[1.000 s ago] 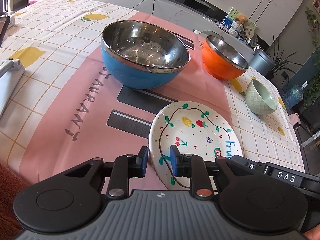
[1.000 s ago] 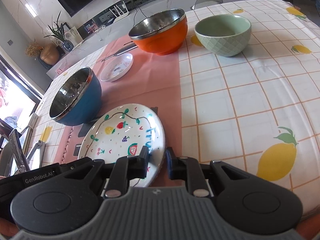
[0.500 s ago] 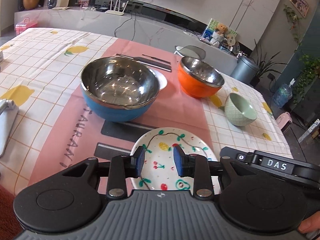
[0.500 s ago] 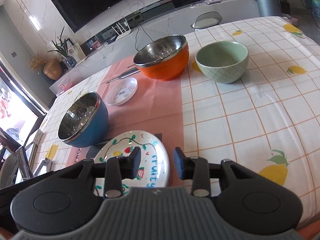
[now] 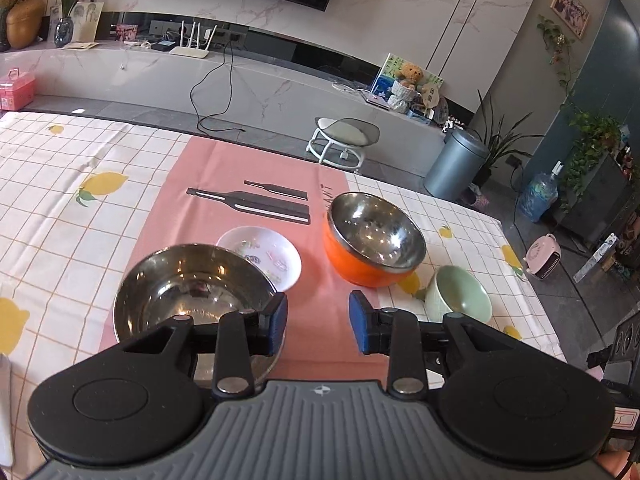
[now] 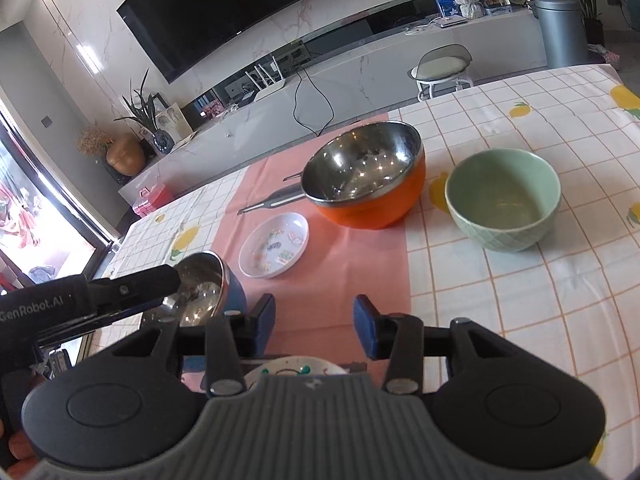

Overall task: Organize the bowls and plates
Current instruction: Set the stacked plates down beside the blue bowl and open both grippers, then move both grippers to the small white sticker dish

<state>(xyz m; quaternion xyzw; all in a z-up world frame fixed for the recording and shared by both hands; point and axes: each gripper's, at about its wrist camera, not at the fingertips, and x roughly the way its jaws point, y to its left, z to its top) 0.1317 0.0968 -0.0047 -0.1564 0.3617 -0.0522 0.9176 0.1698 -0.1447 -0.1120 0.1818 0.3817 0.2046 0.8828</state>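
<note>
Blue bowl [image 5: 192,292] beneath open left gripper [image 5: 318,322]

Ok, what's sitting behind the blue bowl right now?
Directly behind the blue bowl sits the small white dish on the pink runner. The bowl's rim covers the dish's near edge.

Open pink lane down the middle of the bench, dishes on both sides.

Ahead of the left tool [image 5: 318,322], jaws apart, a bare strip of pink runner [image 5: 316,300] runs between the blue bowl [image 5: 192,292] with the small white dish [image 5: 260,256] on the left and the orange bowl [image 5: 372,240] on the right. The green bowl [image 6: 503,198] stands just beside the orange one; checked cloth [image 6: 520,300] near it lies open.
</note>
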